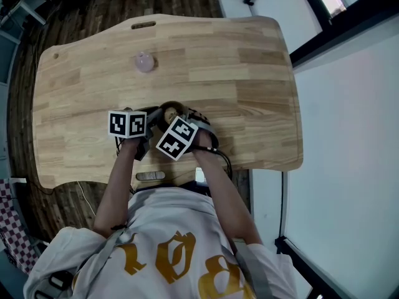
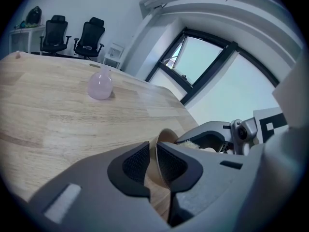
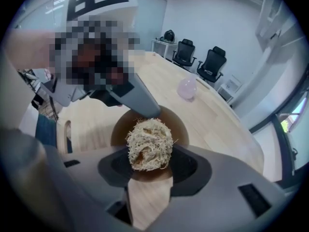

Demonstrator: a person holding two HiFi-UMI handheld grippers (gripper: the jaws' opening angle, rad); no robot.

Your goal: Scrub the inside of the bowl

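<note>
left gripper (image 2: 153, 161) pinches bowl (image 3: 179, 126) rim — right gripper (image 3: 149, 167) holds fibre scrubber (image 3: 148, 143) inside it.

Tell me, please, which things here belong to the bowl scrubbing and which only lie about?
In use: wooden bowl, fibre scrubber, left gripper clamping the bowl's rim, right gripper holding the scrubber.
Idle: pale pink round object on the table, office chairs.

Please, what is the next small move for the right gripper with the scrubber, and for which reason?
Probably press the scrubber down against the inner wall of the bowl and rub a small circle. The right gripper is shut on the scrubber, which sits over the bowl's opening, and the left gripper pinches the bowl's edge, so the bowl looks steadied.
</note>
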